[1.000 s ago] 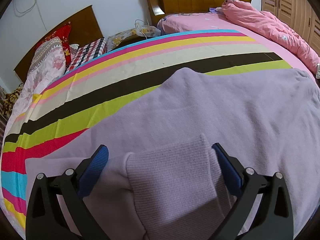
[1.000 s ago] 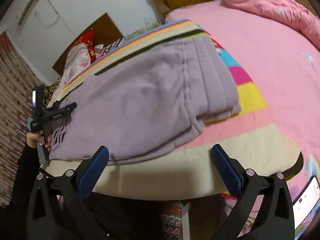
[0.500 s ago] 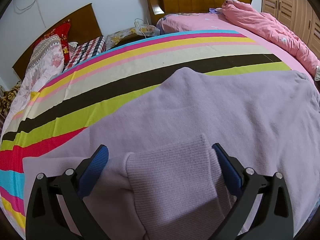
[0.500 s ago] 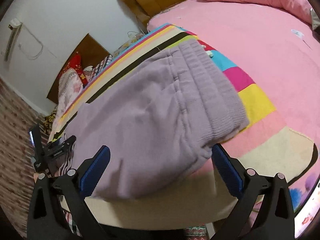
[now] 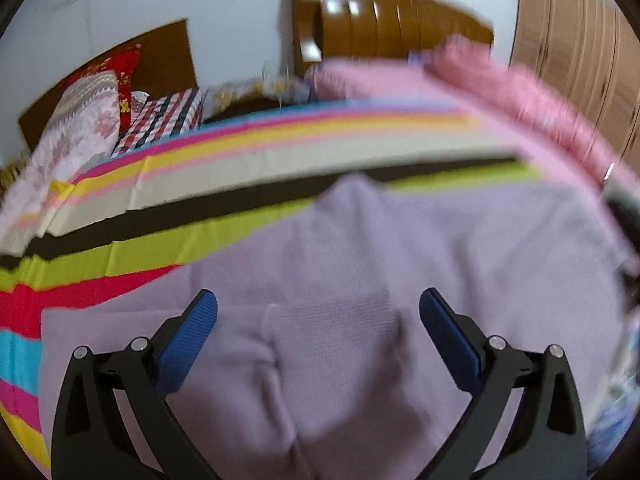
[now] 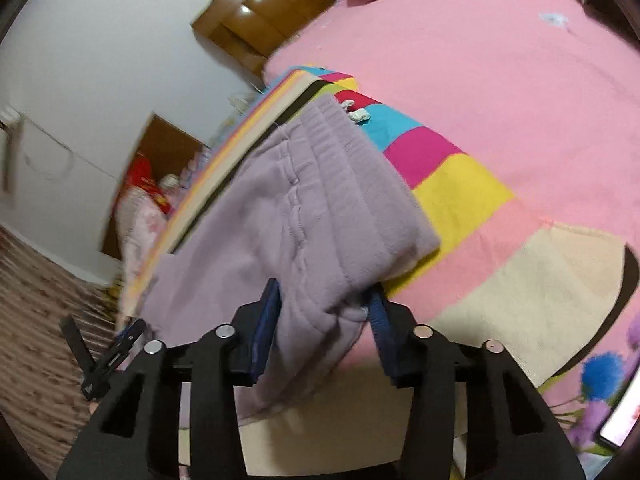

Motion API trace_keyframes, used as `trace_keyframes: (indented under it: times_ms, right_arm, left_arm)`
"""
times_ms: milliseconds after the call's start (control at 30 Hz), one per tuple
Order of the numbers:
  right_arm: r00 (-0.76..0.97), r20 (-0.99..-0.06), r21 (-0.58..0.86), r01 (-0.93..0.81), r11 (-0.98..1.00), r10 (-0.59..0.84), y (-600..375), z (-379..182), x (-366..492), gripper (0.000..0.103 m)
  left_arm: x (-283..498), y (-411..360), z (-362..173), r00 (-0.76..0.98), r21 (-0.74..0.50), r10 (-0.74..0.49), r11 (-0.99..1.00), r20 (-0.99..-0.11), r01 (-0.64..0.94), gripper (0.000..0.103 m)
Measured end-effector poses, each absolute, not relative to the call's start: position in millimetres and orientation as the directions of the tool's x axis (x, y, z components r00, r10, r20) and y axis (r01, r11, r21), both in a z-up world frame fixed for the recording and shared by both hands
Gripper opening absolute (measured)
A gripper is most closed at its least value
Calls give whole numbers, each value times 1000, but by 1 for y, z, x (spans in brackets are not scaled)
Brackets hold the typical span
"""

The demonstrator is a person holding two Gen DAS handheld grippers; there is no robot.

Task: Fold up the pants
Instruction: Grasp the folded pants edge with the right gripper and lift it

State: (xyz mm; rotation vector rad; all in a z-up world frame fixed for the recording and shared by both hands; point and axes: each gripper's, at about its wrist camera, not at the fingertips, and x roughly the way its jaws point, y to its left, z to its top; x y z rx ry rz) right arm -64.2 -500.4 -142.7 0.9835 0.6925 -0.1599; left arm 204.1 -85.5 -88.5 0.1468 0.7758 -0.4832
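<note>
pants (image 6: 304, 216): lilac knit, lying partly folded on the striped sheet (image 6: 448, 188) at the near edge of the bed (image 6: 500, 64); waistband end toward the right-hand gripper, ribbed cuff (image 5: 332, 328) toward the left-hand one.
right gripper (image 6: 322, 320): jaws closing, near waistband corner bunched between the blue pads; cloth looks pinched already (both pads touch fabric), so reads as gripping the pants.
left gripper (image 5: 318, 320): jaws spread wide, cuff lies between them, pads clear of the cloth on both sides, nothing held; view is motion-blurred.
step (judged): right side taking the waist corner, left side not yet committed to the cuff.
risk 1: right grip sits on a thick wad at the very corner; could catch only the top layer, then the lower layers drop on lifting and the fold opens up.
risk 2: the pinch is close to the sheet; a pad may snag the sheet too and drag it along.
risk 3: left jaws are wide and the cuff is centred but loose; if the right pulls first, the cuff slides out from between them.
risk 4: pants hang near the bed edge; a one-sided lift may tip them off (floor side not visible).
</note>
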Motion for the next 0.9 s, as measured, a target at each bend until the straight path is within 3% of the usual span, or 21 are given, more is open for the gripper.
trace_keyframes:
  times_ms: [67,267,333,367,433,600,700,800,900]
  right_arm:
    - [803,-569,737,401,544,179,-503,-146,-72,34]
    - [868,-478,800,365,476,137,-501,-148,-84,32]
    - [883,-460,778,352,520,90,-492,-134,-85,30]
    - [894,-442,769,335,545,74,-486,-122,-83,30]
    - [903,-428,723,315,615,40,-469,-90,-73,29]
    - [914,-404,385,192,903,-21,-355,15,-17,28]
    - [923,-383,102,12,995,28,-239,46,19,27]
    - [909,-413,-188,-148,971,59,-123,28,43,27]
    - [829,-554,-414,-355,838,76,-22,-51,53,29]
  left_arm:
    - [195,-62,-72,633,-86,-380,892,-674,445,101]
    - [179,15,-95,624,-10,-168,969,-763,249,101]
    - [182,21,-120,569,31,-121,968,-814,250,102]
    - [175,18,-125,621,88,-114,955,-776,284,102]
    - [175,17,-125,624,81,-117,957,-772,279,102]
    - [176,27,-110,611,33,-130,968,-781,248,101]
    - [161,60,-81,664,-142,-257,964,-703,223,101]
    - [151,107,-57,731,-203,-223,972,-644,118,101]
    - [145,151,-49,753,-273,-211,961,-623,43,101]
